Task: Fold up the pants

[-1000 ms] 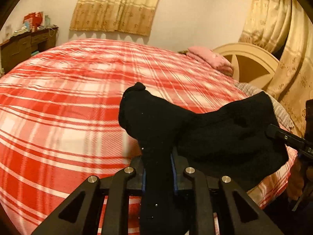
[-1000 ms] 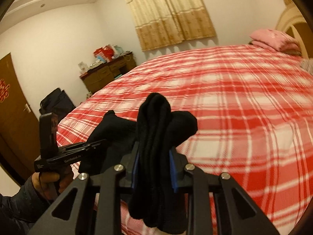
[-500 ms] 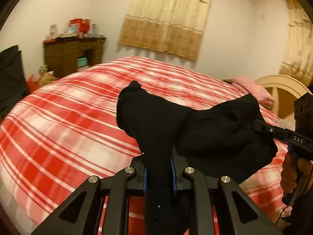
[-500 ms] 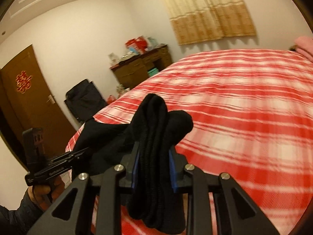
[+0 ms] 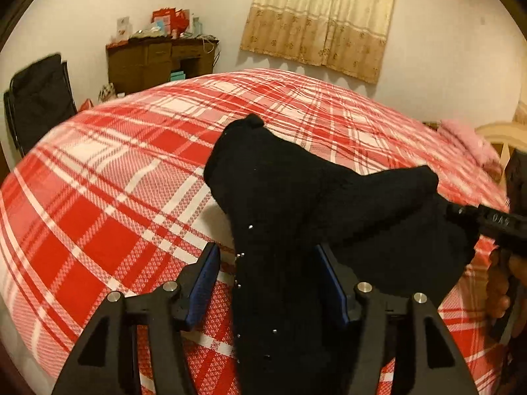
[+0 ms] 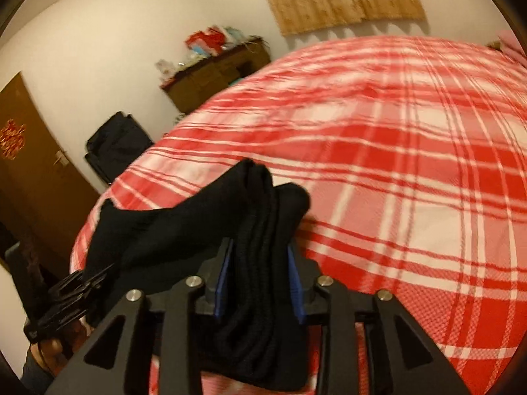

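Already the left gripper (image 5: 273, 283) stands wide, the black knit pants (image 5: 296, 197) only draped between its blue pads; the right gripper (image 6: 258, 279) pinches a thick bunch. Held above the red plaid bed (image 5: 115, 181), the loose end could slide off and collapse unevenly.

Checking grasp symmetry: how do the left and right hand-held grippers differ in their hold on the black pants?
The left hand-held gripper stands wide apart, blue pads clear of the black pants; the right hand-held gripper is closed tight on them. The left one has a single loose drape between its fingers; the right one pinches a bunched, ribbed stack. Both hold the same garment above the plaid bed.
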Action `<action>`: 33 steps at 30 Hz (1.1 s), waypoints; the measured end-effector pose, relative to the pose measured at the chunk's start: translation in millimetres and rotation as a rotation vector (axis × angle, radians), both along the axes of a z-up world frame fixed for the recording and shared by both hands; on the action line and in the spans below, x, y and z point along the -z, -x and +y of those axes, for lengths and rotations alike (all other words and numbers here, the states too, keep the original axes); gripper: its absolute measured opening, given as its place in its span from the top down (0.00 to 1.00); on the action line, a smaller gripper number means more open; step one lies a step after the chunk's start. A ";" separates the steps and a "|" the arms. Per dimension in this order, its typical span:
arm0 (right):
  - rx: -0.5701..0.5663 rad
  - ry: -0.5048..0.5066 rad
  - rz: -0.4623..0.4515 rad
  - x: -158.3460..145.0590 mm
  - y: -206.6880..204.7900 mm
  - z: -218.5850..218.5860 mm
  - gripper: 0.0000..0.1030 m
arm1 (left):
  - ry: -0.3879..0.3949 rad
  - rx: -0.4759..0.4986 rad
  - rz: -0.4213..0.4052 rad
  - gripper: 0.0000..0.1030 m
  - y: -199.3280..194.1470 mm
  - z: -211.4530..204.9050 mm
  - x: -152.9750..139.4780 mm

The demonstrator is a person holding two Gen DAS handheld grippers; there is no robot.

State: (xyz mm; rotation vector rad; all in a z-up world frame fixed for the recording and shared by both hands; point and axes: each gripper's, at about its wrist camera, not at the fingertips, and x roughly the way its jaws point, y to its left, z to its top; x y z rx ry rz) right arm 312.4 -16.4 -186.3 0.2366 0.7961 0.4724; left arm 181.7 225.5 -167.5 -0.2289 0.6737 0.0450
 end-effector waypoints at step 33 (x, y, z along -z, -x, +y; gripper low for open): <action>0.157 -0.063 -0.029 -2.9 39.9 -40.6 0.12 | -0.063 -0.082 0.020 0.29 33.2 4.7 -19.2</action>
